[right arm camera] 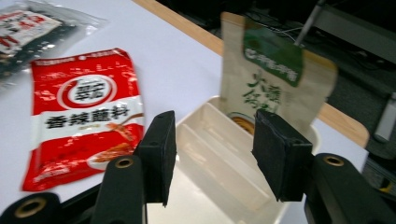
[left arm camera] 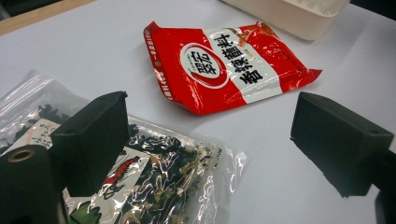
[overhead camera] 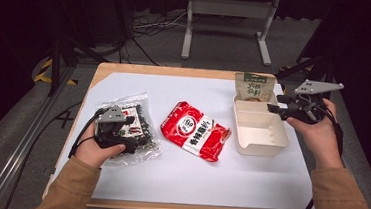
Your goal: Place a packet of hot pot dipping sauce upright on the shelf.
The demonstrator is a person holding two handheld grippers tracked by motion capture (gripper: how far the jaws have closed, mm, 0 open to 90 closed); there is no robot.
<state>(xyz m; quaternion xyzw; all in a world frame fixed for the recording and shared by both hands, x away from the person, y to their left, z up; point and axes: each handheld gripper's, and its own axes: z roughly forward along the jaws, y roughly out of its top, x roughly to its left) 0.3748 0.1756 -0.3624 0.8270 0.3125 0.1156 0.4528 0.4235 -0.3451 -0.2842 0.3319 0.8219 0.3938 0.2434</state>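
A clear bag of dark dried bits [overhead camera: 142, 112] [left arm camera: 154, 186] lies at the left of the white sheet, and my left gripper [overhead camera: 130, 129] [left arm camera: 215, 135] rests over it, open, with one jaw above the bag. A red and white sachet [overhead camera: 195, 130] [left arm camera: 229, 65] [right arm camera: 84, 112] lies flat mid-table. At the right stands a cream divided box [overhead camera: 260, 146] [right arm camera: 205, 116] with a beige and green pouch [overhead camera: 254, 87] [right arm camera: 266, 79] upright in its far compartment. My right gripper [overhead camera: 276, 105] [right arm camera: 212, 154] hovers over the box's right side, open, nothing between its jaws.
A white sheet [overhead camera: 193, 175] covers most of the wooden table [overhead camera: 176, 71]. The table's far edge runs just behind the pouch. On the floor beyond stand a grey frame [overhead camera: 227, 22] and loose cables [overhead camera: 144, 31].
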